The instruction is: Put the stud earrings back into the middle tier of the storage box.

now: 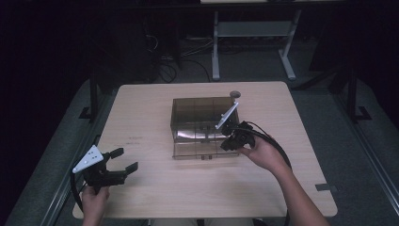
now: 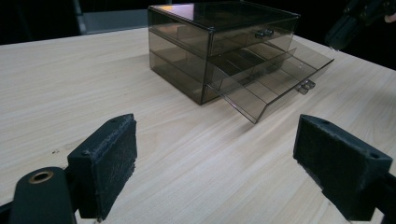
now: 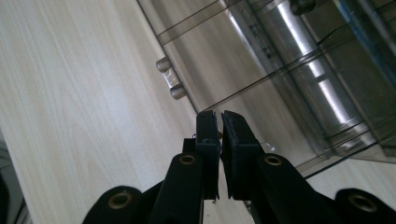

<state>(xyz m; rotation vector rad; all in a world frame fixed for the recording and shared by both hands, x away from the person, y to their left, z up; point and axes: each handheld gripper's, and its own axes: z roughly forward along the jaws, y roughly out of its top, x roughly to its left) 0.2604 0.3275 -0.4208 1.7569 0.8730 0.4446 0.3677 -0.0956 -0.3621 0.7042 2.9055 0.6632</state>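
Left gripper point(image 2: 219, 163) sits nearest the cam, jaws spread wide w/ nothing between, low over the pale wooden table point(image 1: 155, 188), well apart from the smoky see-through plastic drawer box point(image 1: 203, 126) at table centre. Right gripper point(image 3: 219, 126) is the nearer 1: jaws pinched together, holding nothing, right at the pulled-out lower drawer point(image 2: 275, 79), its small clear knob point(image 3: 170, 84) just ahead-left of the tips. Drawer front runs crosswise to the right gripper. Nothing blocks the way.

The place looks like a lab or test room: a plain wooden table point(image 1: 141, 108) stands on grey floor, loose cables point(image 1: 164, 66) lie at upper centre, and a metal workbench frame point(image 1: 254, 42) stands behind.
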